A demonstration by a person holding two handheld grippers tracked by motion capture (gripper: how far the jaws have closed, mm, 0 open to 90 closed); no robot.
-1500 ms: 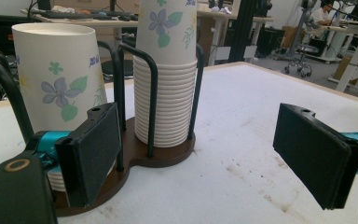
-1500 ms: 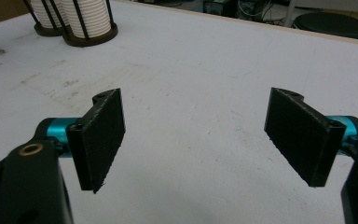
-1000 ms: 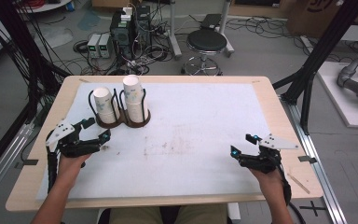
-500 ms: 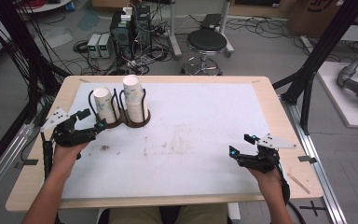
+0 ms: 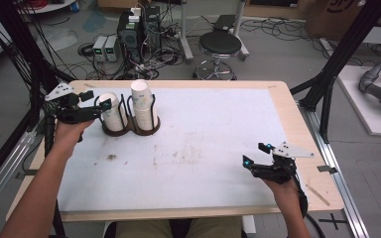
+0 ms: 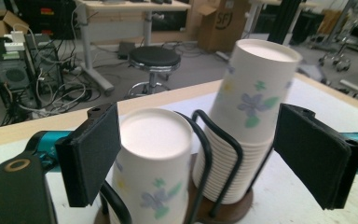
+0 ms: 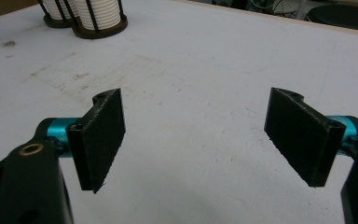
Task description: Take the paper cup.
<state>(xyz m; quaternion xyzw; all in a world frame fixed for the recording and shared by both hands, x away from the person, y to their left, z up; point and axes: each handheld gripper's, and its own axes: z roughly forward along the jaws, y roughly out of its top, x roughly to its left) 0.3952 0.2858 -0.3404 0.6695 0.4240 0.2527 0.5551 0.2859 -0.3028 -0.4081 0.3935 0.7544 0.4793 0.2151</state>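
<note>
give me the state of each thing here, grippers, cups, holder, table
left gripper: open, jaws wide, level with the top of the shorter cup stack, gripping nothing
right gripper: open, jaws wide, nothing between them, low over the table
shorter cup stack: upside down, nested, seated in the holder
taller cup stack: upside down, nested, leaning slightly
wire cup holder: upright, both slots filled
table: white cover, smudged

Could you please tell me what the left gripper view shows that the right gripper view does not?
The left gripper view alone gives the flower print on the paper cups, the shorter stack close between the open left gripper pads, and a black stool behind. The right gripper view alone gives the open right gripper above the bare, stained table. Both share the taller stack in the wire cup holder.
</note>
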